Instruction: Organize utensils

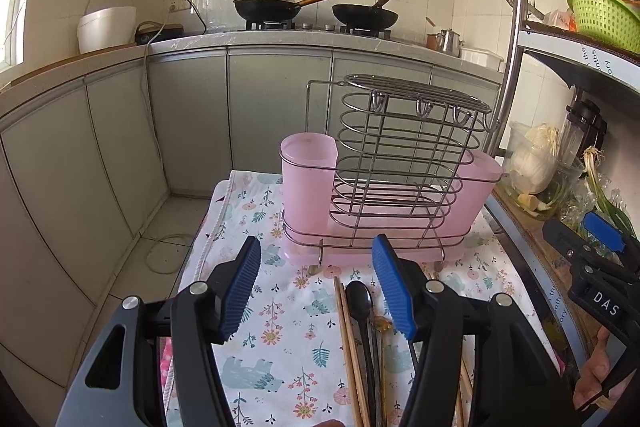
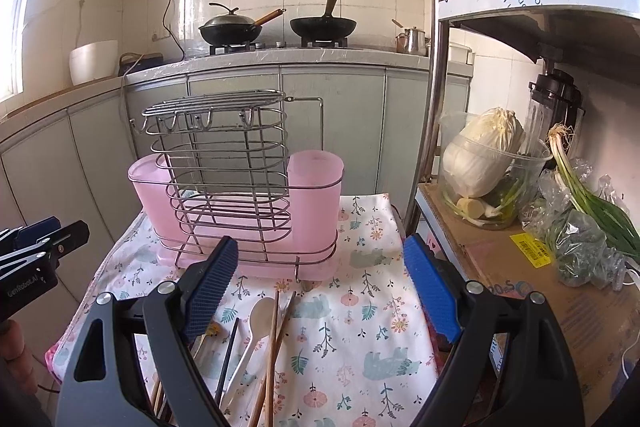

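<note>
The left tool (image 1: 316,291) is wide open and holds nothing; its two blue pads hang above the flowered cloth (image 1: 280,339) that covers the small table. The right tool (image 2: 320,291) is also wide open and empty, with its pads spread over the same cloth.

The utensils lie on the cloth in front of the holder, near the tools. In the left wrist view a black spoon (image 1: 359,301) lies just beside a pair of wooden chopsticks (image 1: 348,339). In the right wrist view a pale spoon (image 2: 260,315) lies beside wooden chopsticks (image 2: 276,343) and a dark chopstick (image 2: 228,359).

The utensil holder (image 1: 384,187) stands upright at the far side of the cloth. It is a wire rack with a pink plastic cup at each end and a pink tray below. I see no utensil inside it.

To the right a shelf (image 2: 500,267) carries a cabbage (image 2: 480,155) in a clear container.
</note>
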### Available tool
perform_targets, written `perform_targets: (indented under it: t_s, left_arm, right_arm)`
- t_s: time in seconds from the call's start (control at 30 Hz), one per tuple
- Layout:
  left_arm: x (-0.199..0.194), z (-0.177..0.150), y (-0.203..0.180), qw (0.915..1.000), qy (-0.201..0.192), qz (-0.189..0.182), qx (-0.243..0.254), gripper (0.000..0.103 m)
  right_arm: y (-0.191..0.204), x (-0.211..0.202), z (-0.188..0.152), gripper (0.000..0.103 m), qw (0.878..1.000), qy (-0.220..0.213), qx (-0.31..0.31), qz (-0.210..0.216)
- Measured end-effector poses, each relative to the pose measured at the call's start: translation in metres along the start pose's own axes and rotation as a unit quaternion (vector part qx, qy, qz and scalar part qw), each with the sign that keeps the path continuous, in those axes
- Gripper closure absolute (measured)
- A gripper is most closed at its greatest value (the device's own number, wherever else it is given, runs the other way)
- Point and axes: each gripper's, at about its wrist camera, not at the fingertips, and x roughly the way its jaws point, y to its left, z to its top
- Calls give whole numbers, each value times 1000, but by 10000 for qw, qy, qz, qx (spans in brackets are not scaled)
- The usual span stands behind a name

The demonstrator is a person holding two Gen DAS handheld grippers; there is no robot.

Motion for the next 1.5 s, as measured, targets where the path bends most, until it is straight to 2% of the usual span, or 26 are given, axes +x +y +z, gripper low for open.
perform_targets:
  t_s: [0.57,0.9,1.1,1.5]
  left_arm:
    - [-24,0,2,9998,-191,-2,1,45]
    - [-26,-2,5,9999,-149,7,-2,45]
    - [-15,-6,7,9999,120,-83,48,45]
    - [37,-18,15,9934,1109,-288,-55,47]
  right_arm:
    - [1,-21,3,18,9998,-221,-26,-6]
    - [0,-23,2,18,9998,-205,-24,-21]
    - [-4,-18,-1,18,10000,-35,16,-87]
    - [-21,21,-13,18,9971,730,192,7]
